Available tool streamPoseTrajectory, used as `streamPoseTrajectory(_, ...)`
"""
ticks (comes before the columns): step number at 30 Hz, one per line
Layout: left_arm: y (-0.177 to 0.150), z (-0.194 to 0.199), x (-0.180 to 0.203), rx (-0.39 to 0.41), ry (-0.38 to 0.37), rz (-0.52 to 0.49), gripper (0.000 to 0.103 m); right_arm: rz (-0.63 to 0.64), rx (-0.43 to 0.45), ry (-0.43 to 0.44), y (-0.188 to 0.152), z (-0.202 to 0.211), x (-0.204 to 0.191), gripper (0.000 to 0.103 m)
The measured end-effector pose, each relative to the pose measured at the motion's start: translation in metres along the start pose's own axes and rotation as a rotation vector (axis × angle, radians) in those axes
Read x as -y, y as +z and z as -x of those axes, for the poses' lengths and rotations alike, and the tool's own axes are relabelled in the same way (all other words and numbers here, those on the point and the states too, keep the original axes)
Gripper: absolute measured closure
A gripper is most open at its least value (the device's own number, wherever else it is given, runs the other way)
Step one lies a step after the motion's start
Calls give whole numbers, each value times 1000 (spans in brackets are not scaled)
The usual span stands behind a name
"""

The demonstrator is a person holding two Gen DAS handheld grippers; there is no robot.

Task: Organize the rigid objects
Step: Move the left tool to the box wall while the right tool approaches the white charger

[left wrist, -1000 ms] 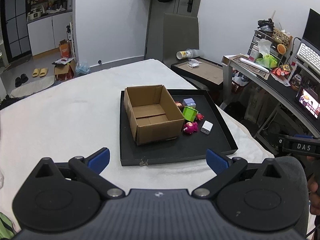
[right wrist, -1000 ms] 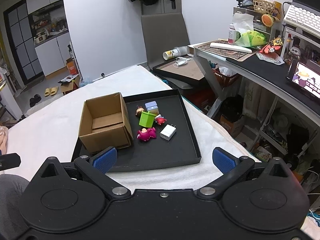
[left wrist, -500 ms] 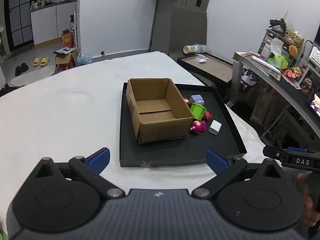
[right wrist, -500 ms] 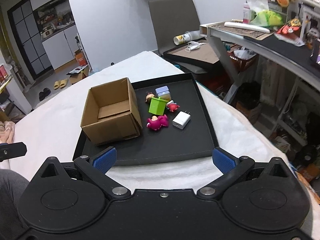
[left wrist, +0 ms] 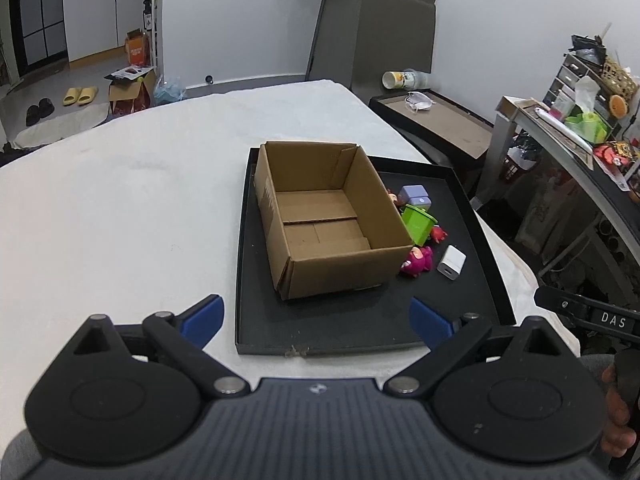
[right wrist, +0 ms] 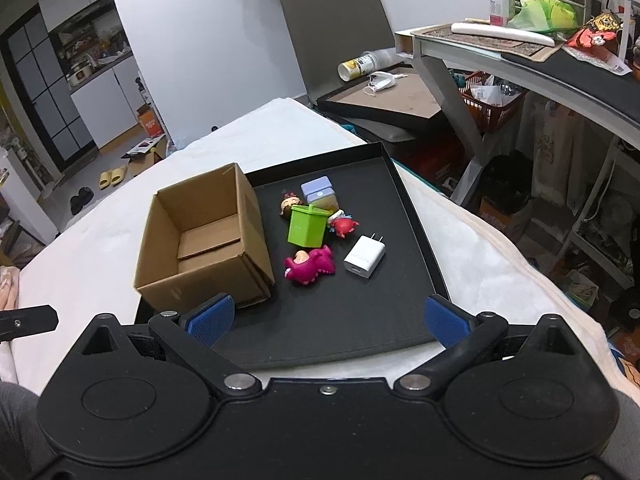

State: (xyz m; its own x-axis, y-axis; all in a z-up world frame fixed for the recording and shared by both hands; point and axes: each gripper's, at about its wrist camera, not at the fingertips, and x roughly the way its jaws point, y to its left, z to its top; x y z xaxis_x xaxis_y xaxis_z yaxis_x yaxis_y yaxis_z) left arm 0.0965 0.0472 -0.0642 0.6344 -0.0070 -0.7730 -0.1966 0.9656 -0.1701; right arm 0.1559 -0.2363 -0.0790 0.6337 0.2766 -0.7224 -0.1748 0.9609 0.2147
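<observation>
The cardboard box (right wrist: pixel 202 242) serves as the landmark; it sits open-topped and empty at the left end of the black tray (right wrist: pixel 416 236), which lies on a white-covered table (left wrist: pixel 120 216); everything else is placed from it. Going left to right from the box's right wall: a small brown-haired figure (right wrist: pixel 291 205) and a lavender block (right wrist: pixel 319 192) lie toward the far side; the green cup-like toy (right wrist: pixel 307 226) stands just beside the box; the magenta figure (right wrist: pixel 309 265) lies nearer the tray's front, close to the box's right corner; a small red figure (right wrist: pixel 343 225) touches or nearly touches the green toy; the white charger (right wrist: pixel 365 257) lies furthest right of the box, apart from the rest.

Risks, as I judge them: the toys are crowded, so fingers descending on the green toy could knock the red or brown-haired figure aside; the magenta figure is rounded and may squirt out of a pinch; the charger's prongs point away, and a grip across its smooth faces could slip; the light box could shift if bumped during a drop.

The left gripper (left wrist: pixel 316 314) hovers before the tray's near edge, facing the box's front wall, jaws spread wide and holding nothing; the right gripper (right wrist: pixel 326 318) hangs over the tray's front rim to the right of the box, aimed toward the toys, likewise spread wide and empty; both sit well short of any object.
</observation>
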Motion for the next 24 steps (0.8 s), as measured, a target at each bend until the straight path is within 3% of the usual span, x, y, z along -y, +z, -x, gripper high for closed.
streamPoseTrajectory(5,11,-19,-3,-33,4,16,9,-13,-30,-1,8,-17,3,6)
streamPoseTrajectory(12,29,-47,-10,-67,15,75,42,-46,-64,-3,20,-38,11,13)
streamPoseTrajectory(24,52,-97,-18,-123,43,133,60,-104,-134,-21,41,-81,30,30)
